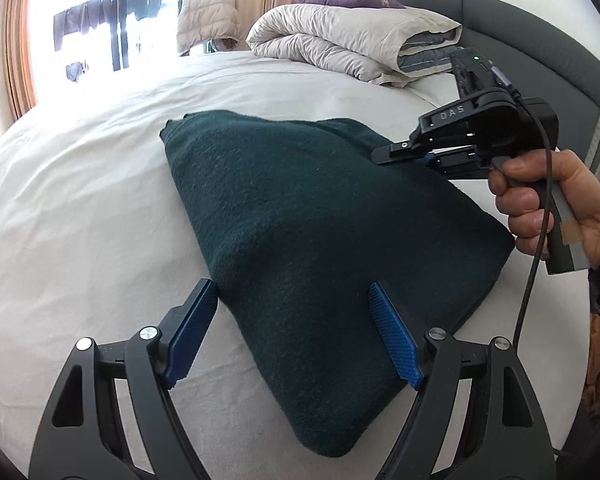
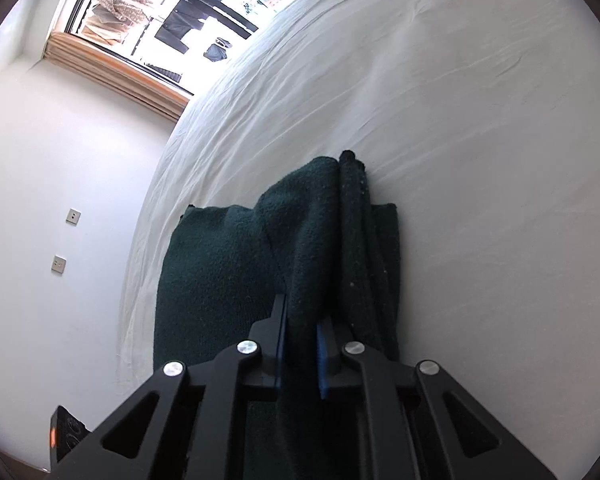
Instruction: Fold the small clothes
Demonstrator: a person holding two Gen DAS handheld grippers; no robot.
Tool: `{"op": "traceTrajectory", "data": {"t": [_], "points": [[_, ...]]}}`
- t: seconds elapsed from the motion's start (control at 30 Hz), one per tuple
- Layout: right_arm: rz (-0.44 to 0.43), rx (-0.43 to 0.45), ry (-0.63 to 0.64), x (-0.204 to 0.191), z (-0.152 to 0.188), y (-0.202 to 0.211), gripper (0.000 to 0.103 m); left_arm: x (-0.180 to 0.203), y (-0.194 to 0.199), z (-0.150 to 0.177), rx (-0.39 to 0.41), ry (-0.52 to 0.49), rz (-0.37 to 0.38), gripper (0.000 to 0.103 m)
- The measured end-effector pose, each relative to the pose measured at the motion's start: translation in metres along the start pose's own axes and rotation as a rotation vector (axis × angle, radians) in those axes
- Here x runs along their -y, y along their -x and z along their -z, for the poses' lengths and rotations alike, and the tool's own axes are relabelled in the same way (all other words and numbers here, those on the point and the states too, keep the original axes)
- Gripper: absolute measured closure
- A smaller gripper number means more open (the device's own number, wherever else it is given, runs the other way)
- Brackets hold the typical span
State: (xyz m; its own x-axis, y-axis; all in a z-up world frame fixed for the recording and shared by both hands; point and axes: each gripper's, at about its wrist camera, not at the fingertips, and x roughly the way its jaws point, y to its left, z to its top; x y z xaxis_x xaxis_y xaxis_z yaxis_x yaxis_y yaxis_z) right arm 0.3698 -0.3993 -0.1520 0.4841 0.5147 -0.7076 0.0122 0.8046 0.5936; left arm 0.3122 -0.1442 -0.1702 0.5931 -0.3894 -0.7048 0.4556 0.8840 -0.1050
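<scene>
Right tongs pinch the near edge of the dark green fleece garment, long axis running ahead; left tongs wide, straddling its corner, empty.

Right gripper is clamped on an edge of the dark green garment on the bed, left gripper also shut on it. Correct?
Not quite. The left gripper is open: in the left wrist view its blue pads stand wide apart over the dark green garment, gripping nothing. The rest holds: the right gripper is clamped on a fold of the garment, on the bed.
</scene>
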Motion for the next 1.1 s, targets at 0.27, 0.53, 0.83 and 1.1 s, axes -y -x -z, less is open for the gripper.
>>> {"op": "traceTrajectory", "data": {"t": [0.27, 0.53, 0.83, 1.1], "points": [[0.052, 0.042, -0.016, 0.013, 0.009, 0.004, 0.096, -0.011, -0.022, -0.001, -0.075, 0.033, 0.02, 0.025], [0.053, 0.157, 0.038, -0.036, 0.032, 0.054, 0.083, -0.008, -0.027, 0.004, -0.082, 0.032, 0.01, 0.024], [0.026, 0.012, 0.046, -0.028, 0.088, 0.034, 0.087, -0.007, -0.027, 0.007, -0.081, 0.034, 0.011, 0.024], [-0.039, 0.087, -0.025, 0.02, 0.135, 0.07, 0.103, -0.011, -0.025, 0.01, -0.079, 0.034, 0.01, 0.023]]}}
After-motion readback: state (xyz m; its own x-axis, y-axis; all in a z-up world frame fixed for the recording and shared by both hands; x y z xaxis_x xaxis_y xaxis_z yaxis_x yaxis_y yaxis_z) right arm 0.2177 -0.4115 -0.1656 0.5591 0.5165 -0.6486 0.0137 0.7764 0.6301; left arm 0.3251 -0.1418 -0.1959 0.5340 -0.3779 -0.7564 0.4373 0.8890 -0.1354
